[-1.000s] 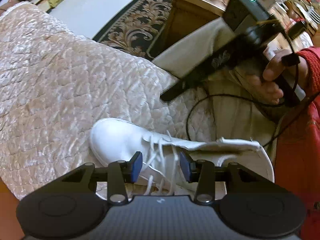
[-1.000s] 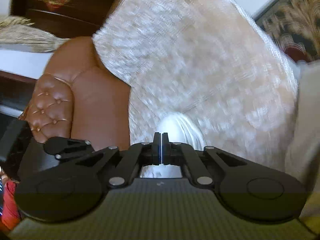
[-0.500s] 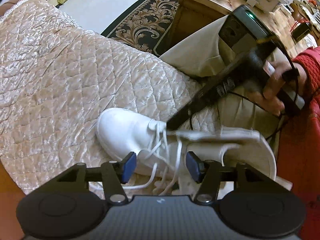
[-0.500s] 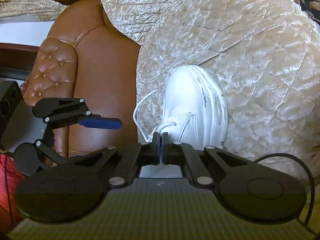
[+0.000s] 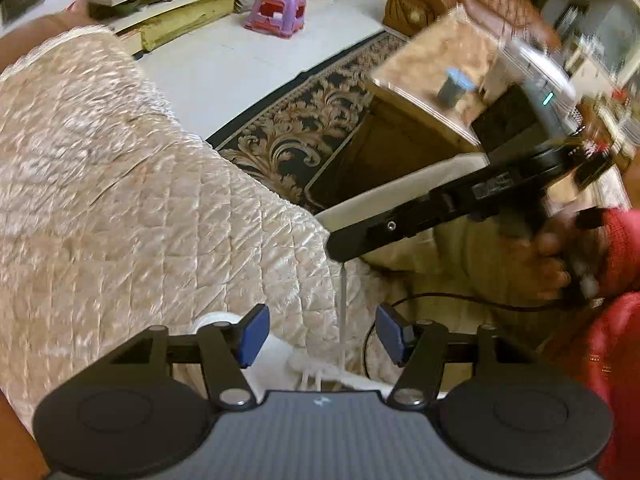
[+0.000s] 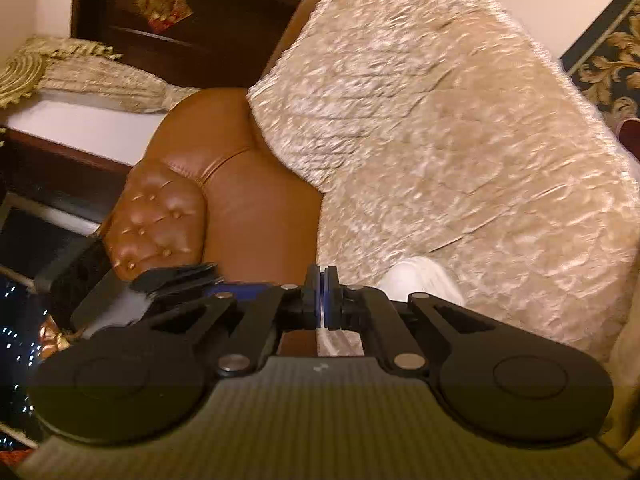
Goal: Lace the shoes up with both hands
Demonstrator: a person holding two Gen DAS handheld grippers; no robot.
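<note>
A white shoe lies on the quilted cover, mostly hidden behind my left gripper; its toe also peeks over the right gripper's frame. My right gripper is shut on the white shoelace. The lace runs taut and straight from that gripper's tip down to the shoe. It passes between the left gripper's blue pads without touching either; those jaws are closing. A left finger shows low at the left of the right wrist view.
A beige quilted cover drapes a brown leather sofa. Beyond its edge are a patterned rug, a wooden table and a purple stool. A hand in a red sleeve holds the right gripper; a black cable hangs below.
Both grippers have risen. The right one has drawn the lace up taut, and the shoe has sunk to the lower edge of both views. The left jaws stand wider than a second ago.
</note>
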